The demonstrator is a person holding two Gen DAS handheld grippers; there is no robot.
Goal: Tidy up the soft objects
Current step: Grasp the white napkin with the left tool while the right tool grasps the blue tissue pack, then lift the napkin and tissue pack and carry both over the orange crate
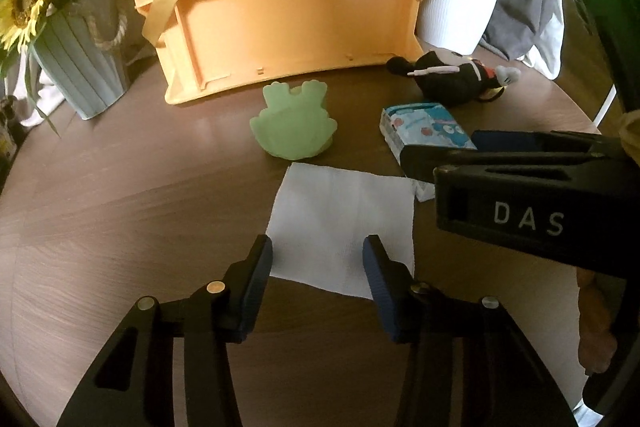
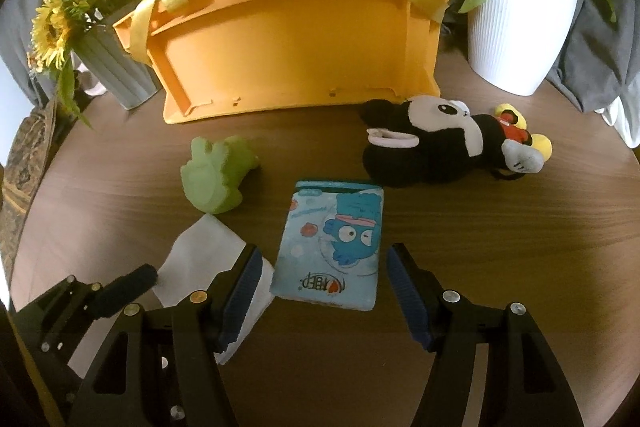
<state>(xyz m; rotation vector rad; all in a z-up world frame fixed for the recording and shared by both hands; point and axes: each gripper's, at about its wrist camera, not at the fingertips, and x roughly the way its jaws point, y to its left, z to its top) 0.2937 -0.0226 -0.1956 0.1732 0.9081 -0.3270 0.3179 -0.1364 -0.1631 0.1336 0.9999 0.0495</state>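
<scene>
White tissue (image 1: 344, 227) lies flat on the wooden table (image 1: 120, 211), its near edge between the spread, empty fingers of the left gripper (image 1: 318, 267). Just to its right lies the blue tissue pack (image 2: 336, 247), its near end between the wide-open fingers of the right gripper (image 2: 322, 291), which also holds nothing. A green sponge frog (image 1: 294, 125) sits just beyond the tissue, and a black plush toy (image 2: 448, 147) lies farther right, near the white plant pot (image 2: 520, 39). Behind them all stands the orange basket (image 1: 288, 23) with yellow straps, flanked on the left by the sunflower pot (image 1: 80, 67). None of the soft things looks to be in the basket yet, so this reads as the first pickup. The next move probably calls for each gripper to settle lower and close: the right across the pack's width, the left pinching the thin sheet without merely sliding it.
</scene>
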